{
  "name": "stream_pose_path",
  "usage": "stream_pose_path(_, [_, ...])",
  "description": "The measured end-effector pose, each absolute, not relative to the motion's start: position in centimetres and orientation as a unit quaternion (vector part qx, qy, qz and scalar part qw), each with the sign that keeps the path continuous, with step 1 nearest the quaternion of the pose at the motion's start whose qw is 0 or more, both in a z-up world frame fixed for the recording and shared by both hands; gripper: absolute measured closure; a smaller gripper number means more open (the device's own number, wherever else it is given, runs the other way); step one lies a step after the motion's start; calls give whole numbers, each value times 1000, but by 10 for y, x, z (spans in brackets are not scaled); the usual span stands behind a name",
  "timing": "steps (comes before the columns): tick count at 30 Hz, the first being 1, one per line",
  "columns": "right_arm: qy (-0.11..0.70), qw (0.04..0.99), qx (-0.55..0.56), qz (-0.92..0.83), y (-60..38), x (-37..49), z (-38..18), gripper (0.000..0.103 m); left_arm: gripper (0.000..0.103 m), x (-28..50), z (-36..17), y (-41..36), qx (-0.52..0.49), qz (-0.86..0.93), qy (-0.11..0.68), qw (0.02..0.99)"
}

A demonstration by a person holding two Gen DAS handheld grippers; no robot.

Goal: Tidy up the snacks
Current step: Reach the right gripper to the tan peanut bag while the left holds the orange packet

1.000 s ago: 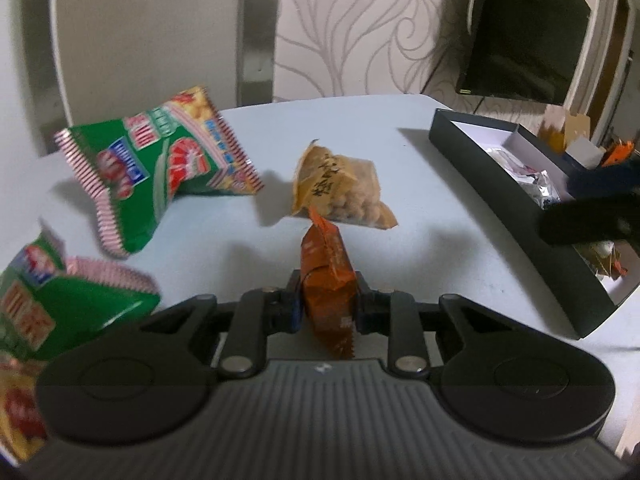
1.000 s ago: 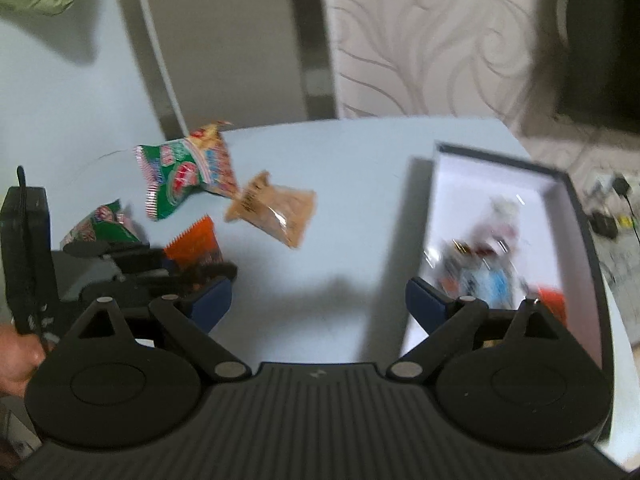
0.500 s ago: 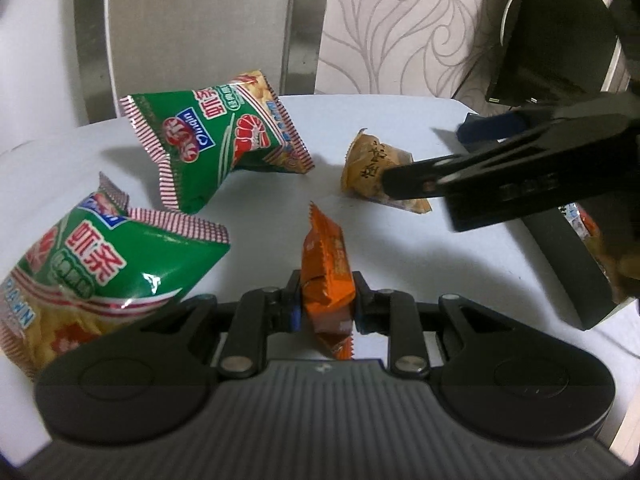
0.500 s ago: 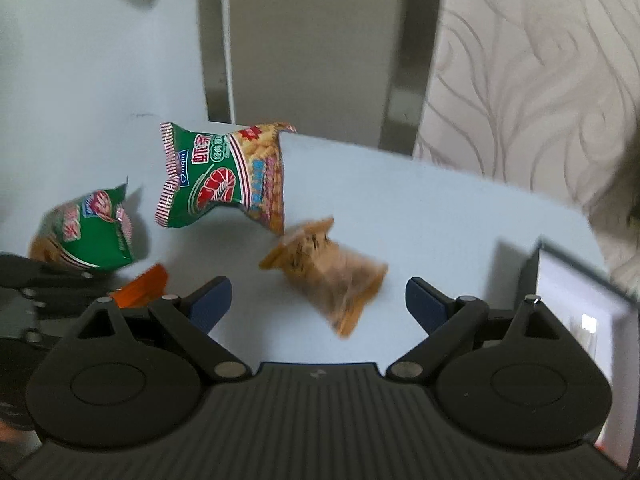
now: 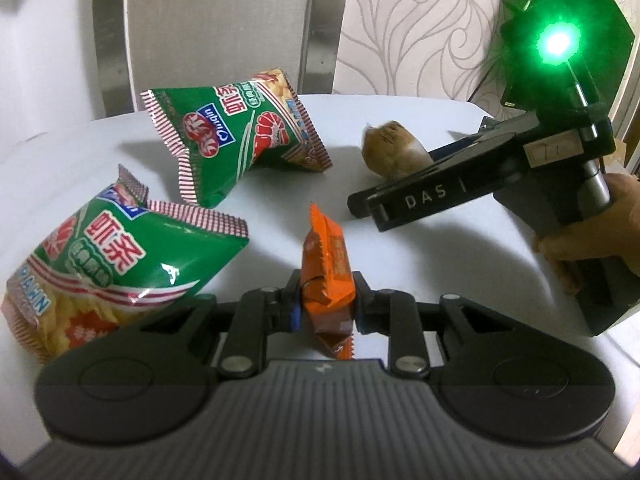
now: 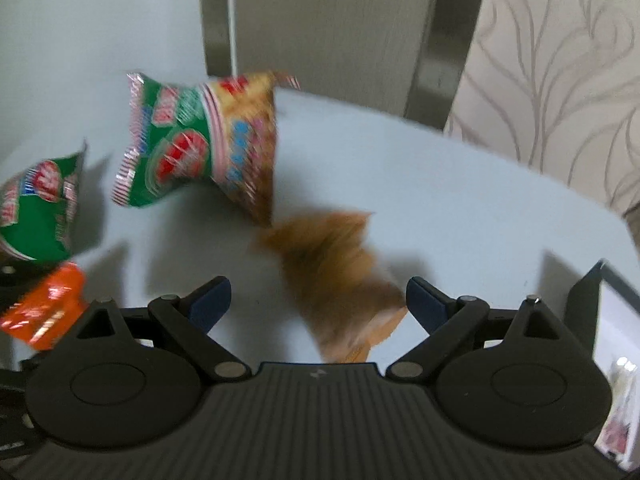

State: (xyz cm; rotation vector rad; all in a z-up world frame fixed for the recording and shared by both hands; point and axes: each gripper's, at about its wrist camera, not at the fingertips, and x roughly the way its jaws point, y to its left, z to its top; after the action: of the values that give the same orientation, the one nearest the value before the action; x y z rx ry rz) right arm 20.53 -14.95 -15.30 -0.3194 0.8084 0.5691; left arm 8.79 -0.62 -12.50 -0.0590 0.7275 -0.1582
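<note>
The left gripper (image 5: pixel 324 312) is clamping an orange snack packet (image 5: pixel 326 276) above the bench (image 5: pixel 460 248); the right gripper (image 5: pixel 384 200) is reaching beside a tan packet (image 5: pixel 390 152).

green red-striped prawn bags (image 5: pixel 244 136), orange packet (image 5: pixel 326 276), tan pouch (image 6: pixel 340 276)

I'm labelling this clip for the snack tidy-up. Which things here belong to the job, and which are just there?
Part of the job:
orange foil snack packet, held in left tongs
brown nut pouch, between open right tongs
two green prawn-cracker bags
black tray

Just there:
grey chair back
</note>
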Motion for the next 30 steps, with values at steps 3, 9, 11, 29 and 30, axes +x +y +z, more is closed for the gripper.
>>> stream_pose_path(3, [386,870,-146,271,-151,206,-154,7,75,86,-124,-7,-24,-79,355,931])
stream_pose_path(9, [389,880,-117,246,-153,215,-152,27,75,90,-123,-10,-10,-84,357,930])
stream_pose_path(11, [389,881,-130,236,-152,220,-151,40,75,91,-123,-10,-6,-87,358,930])
stream_pose_path(29, [387,886,-127,222,-164,175,-148,59,75,94,-124,-10,2,-103,356,929])
stream_pose_path(30, [388,887,-125,219,-166,170,-148,60,75,94,-124,-10,5,-105,356,929])
